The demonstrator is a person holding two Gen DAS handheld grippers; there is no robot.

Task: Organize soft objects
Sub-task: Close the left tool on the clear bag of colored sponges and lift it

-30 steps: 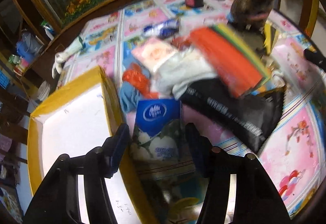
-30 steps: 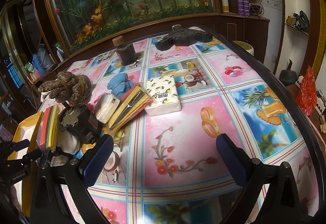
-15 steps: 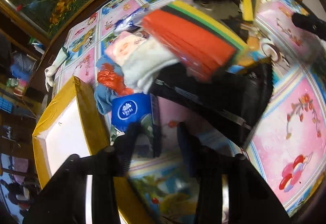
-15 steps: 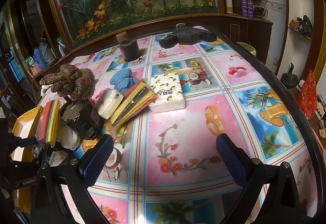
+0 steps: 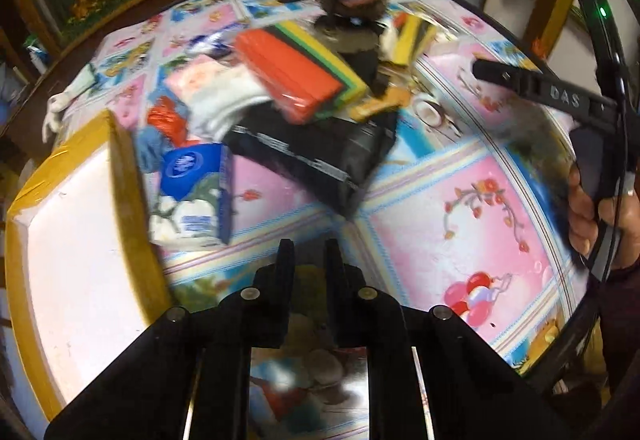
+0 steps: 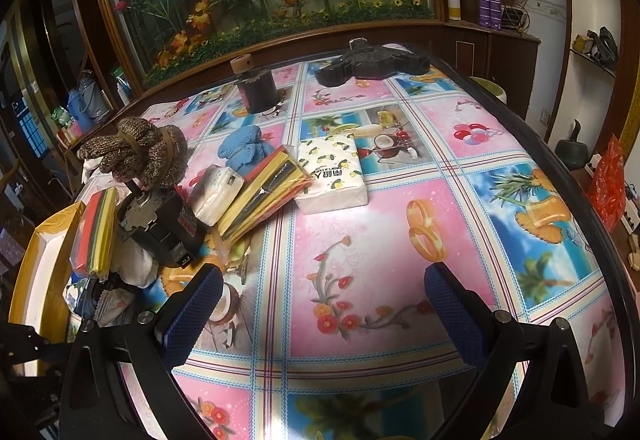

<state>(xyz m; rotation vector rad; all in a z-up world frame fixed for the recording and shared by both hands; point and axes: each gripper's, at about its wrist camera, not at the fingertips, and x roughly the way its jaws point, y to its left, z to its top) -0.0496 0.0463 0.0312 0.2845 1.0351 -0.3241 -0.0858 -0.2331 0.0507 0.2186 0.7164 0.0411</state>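
I see my table (image 6: pixel 400 224) under a glossy pink-and-blue patterned cloth, with a white tray (image 5: pixel 72 240) edged in yellow tape at its left end. Just beside the tray lies the soft blue-and-white tissue pack (image 5: pixel 192 196), crinkly plastic, rectangular. My left gripper (image 5: pixel 309 252) has its jaws narrow and empty; my right gripper (image 6: pixel 320 304) stands wide, holding nothing.

Legible text, left wrist view: raised letters "DAS" on the black bar of the right gripper (image 5: pixel 568 96). Blue tissue pack (image 5: pixel 196 196): white oval logo, lettering blurred, unreadable. Black bag (image 5: pixel 316 152): white print line, unreadable.

Right wrist view: lemon-print tissue pack (image 6: pixel 334 172) carries dark characters, seen inverted, not decipherable.
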